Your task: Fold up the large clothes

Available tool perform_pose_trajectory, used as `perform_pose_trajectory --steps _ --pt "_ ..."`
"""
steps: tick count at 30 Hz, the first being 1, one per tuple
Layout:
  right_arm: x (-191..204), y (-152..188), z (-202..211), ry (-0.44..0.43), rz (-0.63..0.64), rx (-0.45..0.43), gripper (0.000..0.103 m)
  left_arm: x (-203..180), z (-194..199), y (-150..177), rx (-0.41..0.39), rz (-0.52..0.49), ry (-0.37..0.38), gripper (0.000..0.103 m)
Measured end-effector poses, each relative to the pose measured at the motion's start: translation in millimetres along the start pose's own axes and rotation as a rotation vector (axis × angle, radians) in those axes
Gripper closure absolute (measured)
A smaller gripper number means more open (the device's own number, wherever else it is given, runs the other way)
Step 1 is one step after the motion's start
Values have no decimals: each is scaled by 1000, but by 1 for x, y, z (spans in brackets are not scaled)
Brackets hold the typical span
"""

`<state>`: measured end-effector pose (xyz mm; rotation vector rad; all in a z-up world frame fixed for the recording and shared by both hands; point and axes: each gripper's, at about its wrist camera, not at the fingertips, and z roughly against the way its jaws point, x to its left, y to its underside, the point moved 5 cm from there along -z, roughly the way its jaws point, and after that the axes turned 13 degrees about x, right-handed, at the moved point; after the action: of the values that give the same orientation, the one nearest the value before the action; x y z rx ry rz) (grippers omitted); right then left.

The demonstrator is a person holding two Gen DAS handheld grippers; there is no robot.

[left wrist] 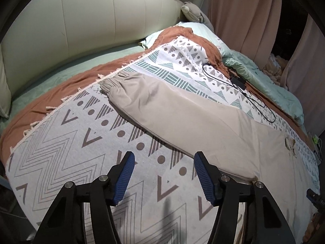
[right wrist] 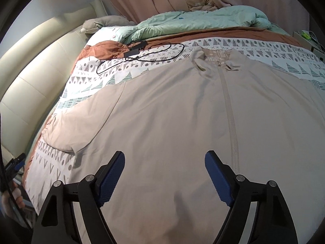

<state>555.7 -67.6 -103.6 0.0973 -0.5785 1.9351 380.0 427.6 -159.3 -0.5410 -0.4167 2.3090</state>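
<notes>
A beige zip-up jacket (right wrist: pixel 172 111) is lying flat, front up, on a patterned blanket (left wrist: pixel 67 146) covering the bed, its left sleeve (left wrist: pixel 162 105) stretching out toward the cream headboard (left wrist: pixel 81 24). The left gripper (left wrist: pixel 164 163) is hovering over bare blanket just near of that sleeve, jaws released, holding nothing. The right gripper (right wrist: pixel 164 161) is hanging over the jacket's lower front, left of the zipper (right wrist: pixel 230 118), jaws released and empty. A black cable (right wrist: pixel 142 57) is lying on the far blanket.
</notes>
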Motion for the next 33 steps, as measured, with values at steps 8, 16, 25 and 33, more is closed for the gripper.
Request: perform_pose_trajectory --steps 8,16,25,33 --pt "-13 -16 -38 5 -13 46 37 23 -76 -36 78 63 -39 53" --pt "-30 -29 -69 28 -54 72 43 41 -126 -60 100 123 -94 57" --pt "24 -36 -95 -121 18 108 55 22 -90 -104 12 99 -90 101" --pt "117 -32 -106 -352 105 159 76 -36 -2 -133 -73 -3 -41 101"
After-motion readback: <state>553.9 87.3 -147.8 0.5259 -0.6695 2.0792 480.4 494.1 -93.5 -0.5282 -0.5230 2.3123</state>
